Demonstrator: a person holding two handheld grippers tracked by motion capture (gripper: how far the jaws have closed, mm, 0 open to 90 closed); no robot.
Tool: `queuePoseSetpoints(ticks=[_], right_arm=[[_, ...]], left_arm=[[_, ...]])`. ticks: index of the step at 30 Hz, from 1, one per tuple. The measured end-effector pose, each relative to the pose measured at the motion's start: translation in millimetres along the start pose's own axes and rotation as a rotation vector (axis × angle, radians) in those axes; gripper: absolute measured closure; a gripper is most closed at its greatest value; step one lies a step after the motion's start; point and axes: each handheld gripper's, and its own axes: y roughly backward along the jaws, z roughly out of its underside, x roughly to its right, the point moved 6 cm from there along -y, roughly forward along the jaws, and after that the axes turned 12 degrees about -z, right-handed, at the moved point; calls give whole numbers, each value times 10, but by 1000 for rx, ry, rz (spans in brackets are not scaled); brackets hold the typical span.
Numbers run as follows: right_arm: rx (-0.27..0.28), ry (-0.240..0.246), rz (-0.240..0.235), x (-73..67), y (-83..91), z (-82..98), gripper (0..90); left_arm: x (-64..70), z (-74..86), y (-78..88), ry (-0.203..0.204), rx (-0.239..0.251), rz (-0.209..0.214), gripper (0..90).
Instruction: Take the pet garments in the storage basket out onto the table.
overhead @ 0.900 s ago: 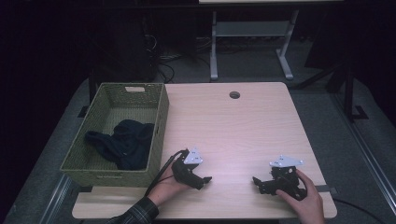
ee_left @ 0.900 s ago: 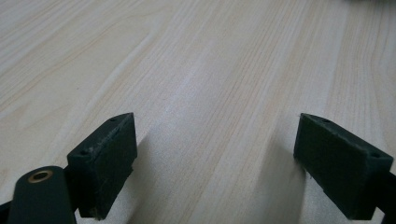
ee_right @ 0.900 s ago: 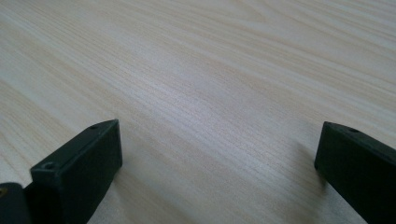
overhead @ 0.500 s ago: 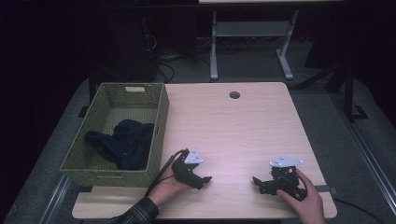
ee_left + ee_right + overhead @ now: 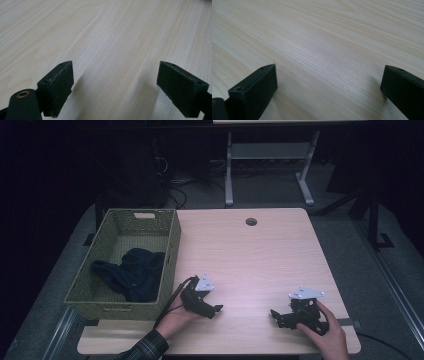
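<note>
Resting low on the table (image 5: 260, 255), left gripper (image 5: 216, 309) and right gripper (image 5: 274, 313), fingers wide, seemingly facing inward.

Woven green basket (image 5: 167, 251), rectangular and upright, at the tabletop's (image 5: 260, 255) left edge. Inside it, 1 crumpled dark navy cloth (image 5: 131, 274) lies heaped against the wall nearest the tabletop's middle.
</note>
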Motion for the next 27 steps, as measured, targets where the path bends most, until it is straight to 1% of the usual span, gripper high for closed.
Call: queuePoseSetpoints(ticks=[3, 6, 13, 14, 18, 22, 27], right_arm=[[0, 0, 0, 0, 0, 0, 4], [0, 0, 0, 0, 0, 0, 5], [0, 0, 0, 0, 0, 0, 5], [0, -1, 1, -1, 0, 0, 5], [1, -3, 3, -2, 0, 0, 5], [1, -2, 3, -2, 0, 0, 4], [1, -2, 2, -2, 0, 0, 4]], left_arm=[[-7, -10, 8, -4, -1, -5, 135], [-19, -18, 20, 1, -2, -8, 136], [-19, -32, 40, 0, -6, -2, 136], [-26, -45, 48, -4, -3, -5, 135], [-46, -81, 79, 4, 11, -7, 136], [-48, -114, 109, -2, 20, -9, 136], [-69, -151, 146, 6, 34, -9, 136]])
